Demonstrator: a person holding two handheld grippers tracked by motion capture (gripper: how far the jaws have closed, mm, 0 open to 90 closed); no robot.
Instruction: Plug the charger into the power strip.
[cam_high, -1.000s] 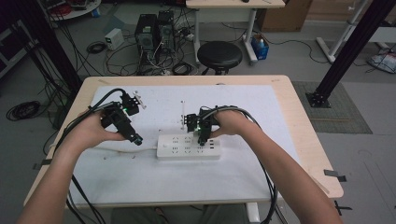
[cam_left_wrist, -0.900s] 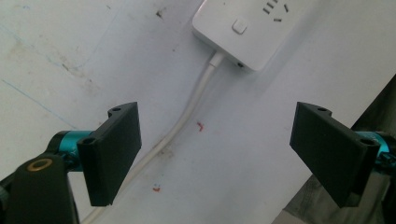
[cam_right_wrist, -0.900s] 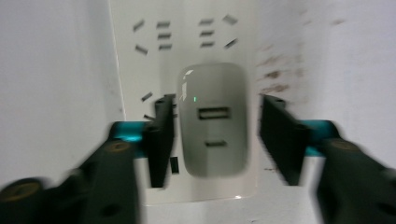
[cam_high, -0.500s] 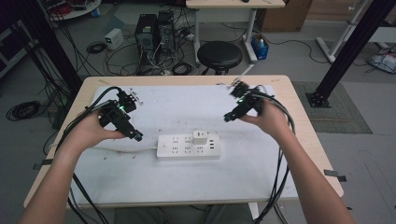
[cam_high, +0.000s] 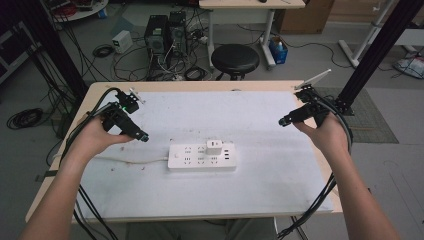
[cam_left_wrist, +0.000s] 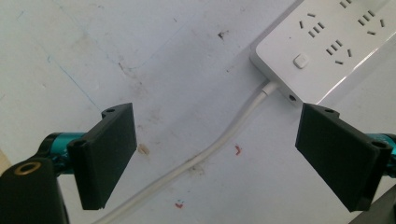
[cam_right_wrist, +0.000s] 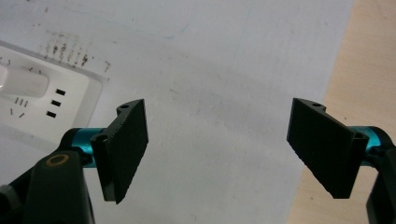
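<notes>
Plug (cam_high: 215, 147) sits in the strip (cam_high: 201, 157) mid-bench, so plugging looks done. Your right hand-held gripper (cam_high: 283, 121) has just been opening, nothing between; left hand-held gripper (cam_high: 143, 137) wide, empty. Next: retreat clear.
</notes>
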